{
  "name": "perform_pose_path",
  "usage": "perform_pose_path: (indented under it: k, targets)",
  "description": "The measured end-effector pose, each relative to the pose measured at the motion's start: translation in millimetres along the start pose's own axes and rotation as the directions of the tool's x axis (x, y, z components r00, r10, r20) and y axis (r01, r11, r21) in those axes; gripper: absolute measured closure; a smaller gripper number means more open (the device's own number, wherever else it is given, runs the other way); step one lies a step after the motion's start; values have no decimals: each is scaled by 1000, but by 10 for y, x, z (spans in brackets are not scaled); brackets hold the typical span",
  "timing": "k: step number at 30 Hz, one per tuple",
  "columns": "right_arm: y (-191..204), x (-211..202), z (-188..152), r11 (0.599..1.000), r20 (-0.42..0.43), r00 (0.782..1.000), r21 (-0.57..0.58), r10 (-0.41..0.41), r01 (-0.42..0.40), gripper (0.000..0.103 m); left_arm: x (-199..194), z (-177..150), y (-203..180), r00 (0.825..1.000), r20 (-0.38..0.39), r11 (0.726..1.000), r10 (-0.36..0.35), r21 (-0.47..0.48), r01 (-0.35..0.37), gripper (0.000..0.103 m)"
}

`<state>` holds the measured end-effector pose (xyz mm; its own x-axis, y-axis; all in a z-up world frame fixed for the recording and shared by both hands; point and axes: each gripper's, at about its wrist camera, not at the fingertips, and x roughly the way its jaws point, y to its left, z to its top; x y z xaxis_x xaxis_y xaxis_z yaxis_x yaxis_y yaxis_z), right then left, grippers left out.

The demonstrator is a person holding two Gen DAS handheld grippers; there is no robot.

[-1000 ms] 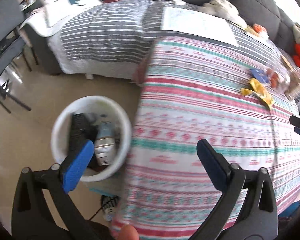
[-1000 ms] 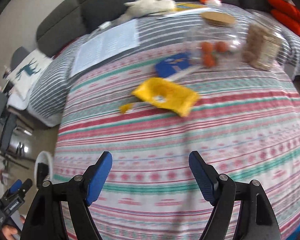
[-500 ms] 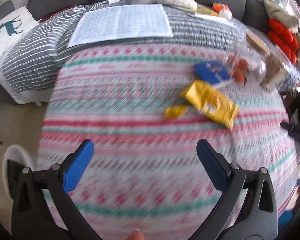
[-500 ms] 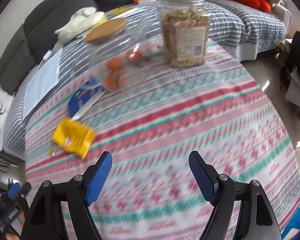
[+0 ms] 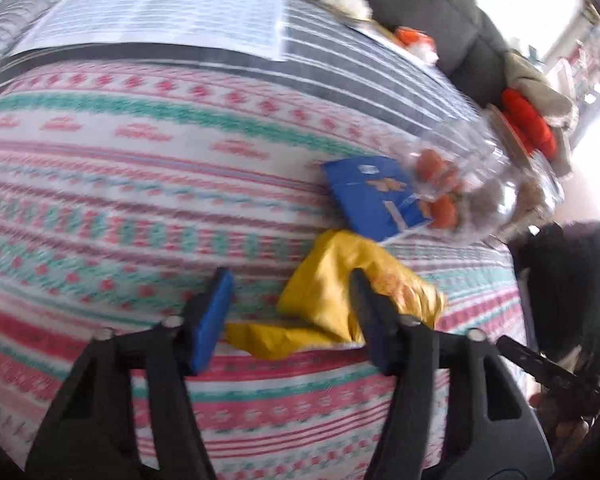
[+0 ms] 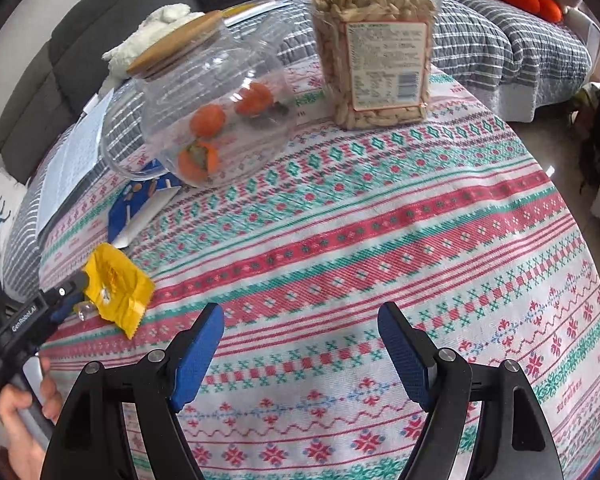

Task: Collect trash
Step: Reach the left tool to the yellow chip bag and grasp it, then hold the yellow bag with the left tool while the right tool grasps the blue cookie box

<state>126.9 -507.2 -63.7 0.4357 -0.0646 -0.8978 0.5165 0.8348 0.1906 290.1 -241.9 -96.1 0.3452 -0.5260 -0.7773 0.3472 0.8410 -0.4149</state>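
Now the left gripper (image 5: pixel 290 316) has just been closing its jaws around the yellow wrapper (image 5: pixel 332 304), which lies on the bench (image 5: pixel 120 184) at 7 o'clock from the blue packet (image 5: pixel 374 196); contact is unclear. The right gripper (image 6: pixel 300 344) hovers with jaws open and empty

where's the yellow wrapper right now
The yellow wrapper lies on the patterned tablecloth, between the left hand-held gripper fingers, just in front of the blue packet beside the clear jar.
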Motion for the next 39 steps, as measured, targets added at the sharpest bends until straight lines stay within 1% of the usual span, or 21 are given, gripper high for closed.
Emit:
perform_pose_path:
  k: [2,4,5,8,11,13,15,18,19,21,22,24,26,28,30,33,37,39]
  targets:
    - [-44,41,-12,1000,-9,1000,2,-15,15,22,54,-18,-91,1000,-18,1000,-1,19,1,78]
    - [-74,57,-30,1000,-16,1000,2,-23,23,22,104,-52,-174,999,-36,999,14,41,-13,87]
    - [-93,53,-46,1000,-16,1000,1,-23,23,22,99,-63,-186,999,-33,999,18,43,-17,92]
    - [-131,22,-86,1000,-12,1000,8,0,1,22,-95,-141,-217,999,-24,998,36,51,-35,98]
    - [-131,-1,-100,999,-16,1000,27,24,-23,22,-440,-193,-223,996,7,991,86,99,-86,99]
    - [-71,-28,-105,999,-12,999,27,42,-42,22,-731,-232,-139,992,36,985,119,124,-122,99]
    - [87,-49,-72,999,-5,999,16,49,-49,22,-1033,-258,-3,983,76,977,164,128,-173,99]
    - [384,-36,21,998,3,998,-6,67,-67,22,-1338,-297,243,968,141,968,206,114,-222,99]
    - [559,-38,59,996,20,996,-17,82,-82,22,-1365,-291,312,964,153,967,217,104,-234,99]
    - [783,-23,106,992,51,991,-27,128,-126,25,-1459,-306,503,961,150,966,234,78,-247,99]
    - [945,8,117,985,71,982,-25,174,-173,28,-1494,-310,582,960,147,967,237,63,-248,99]
    - [1132,113,111,969,88,965,-11,248,-248,39,-1575,-326,732,961,140,969,237,36,-244,99]
    - [1227,271,111,953,96,950,16,298,-301,42,-1660,-356,825,961,139,970,239,22,-244,99]
    - [1284,435,144,955,86,954,41,288,-292,49,-1727,-368,908,958,148,968,247,12,-251,99]
    - [1304,579,175,946,83,947,79,309,-316,56,-1779,-360,1006,956,150,967,252,-1,-255,99]
    - [1326,715,246,934,88,937,94,337,-345,63,-1775,-345,1088,953,147,964,265,-6,-267,99]
    - [1332,841,350,919,100,925,118,366,-376,65,-1743,-367,1200,954,119,962,274,-24,-273,99]
    - [1333,887,399,911,103,920,132,379,-390,68,-1727,-382,1209,954,111,960,279,-23,-278,99]
